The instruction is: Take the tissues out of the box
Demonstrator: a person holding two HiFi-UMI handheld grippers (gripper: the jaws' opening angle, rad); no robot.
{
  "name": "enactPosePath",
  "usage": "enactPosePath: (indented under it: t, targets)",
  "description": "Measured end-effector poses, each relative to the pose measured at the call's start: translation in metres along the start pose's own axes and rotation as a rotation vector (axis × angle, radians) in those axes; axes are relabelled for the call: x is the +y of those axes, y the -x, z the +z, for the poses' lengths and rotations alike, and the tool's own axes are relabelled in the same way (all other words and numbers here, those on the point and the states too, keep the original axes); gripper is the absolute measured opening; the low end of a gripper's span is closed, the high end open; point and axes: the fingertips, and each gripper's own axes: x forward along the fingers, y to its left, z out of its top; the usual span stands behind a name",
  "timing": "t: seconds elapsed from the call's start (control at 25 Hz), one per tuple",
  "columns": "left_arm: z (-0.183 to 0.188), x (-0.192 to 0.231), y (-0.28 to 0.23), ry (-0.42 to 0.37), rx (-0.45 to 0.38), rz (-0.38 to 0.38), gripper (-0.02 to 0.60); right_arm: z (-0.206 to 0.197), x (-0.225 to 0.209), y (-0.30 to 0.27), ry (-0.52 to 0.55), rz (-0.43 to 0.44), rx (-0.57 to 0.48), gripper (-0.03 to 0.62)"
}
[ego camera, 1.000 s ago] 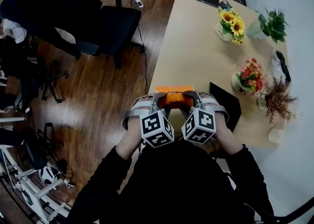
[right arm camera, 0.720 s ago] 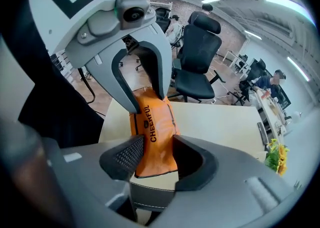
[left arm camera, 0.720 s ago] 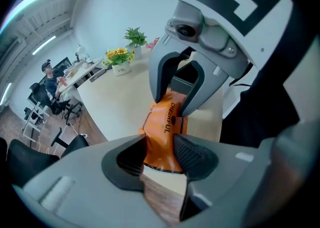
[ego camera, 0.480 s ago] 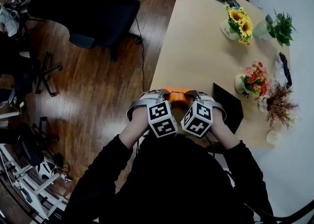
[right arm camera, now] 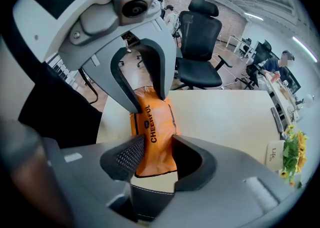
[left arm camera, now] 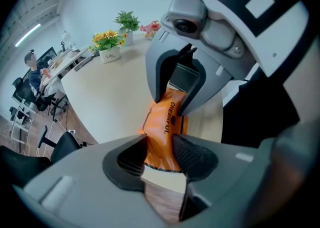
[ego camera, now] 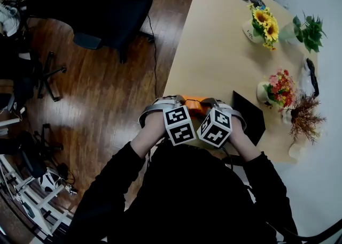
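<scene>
Left gripper (left arm camera: pixel 159 153): jaws partly open and closing, pads pressing on the left end of the orange tissue pack (left arm camera: pixel 165 122). Right gripper (right arm camera: pixel 154 156): jaws partly open, clamped on the pack's right end. The pack sits between the two grippers over the near edge of the table (ego camera: pixel 214 50). Potted flowers (ego camera: pixel 275 85) stand at the far right.

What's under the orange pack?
The beige table, near its edge. Whether the pack rests on it or hangs just above cannot be told, since the pack itself covers the spot directly beneath.
</scene>
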Motion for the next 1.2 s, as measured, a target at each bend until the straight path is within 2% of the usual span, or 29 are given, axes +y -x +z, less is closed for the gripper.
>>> enactPosePath:
  t: [0.68,0.88,1.04,1.2]
  targets:
    - [0.0,0.01,-0.014,0.078,-0.019,-0.096,0.149,0.001,-0.007,-0.007,0.006,0.061,-0.012,0.179]
    - [-0.002,0.013,-0.014,0.088,-0.015,-0.074,0.15,0.004,-0.009,-0.008,0.005,0.036,-0.02,0.179]
    - [-0.003,0.012,-0.01,0.1,-0.068,-0.046,0.161,0.008,-0.007,-0.006,-0.01,0.01,-0.067,0.187]
    - [-0.015,0.015,-0.006,0.167,-0.139,0.056,0.206,0.006,-0.007,-0.008,-0.014,-0.023,-0.115,0.208]
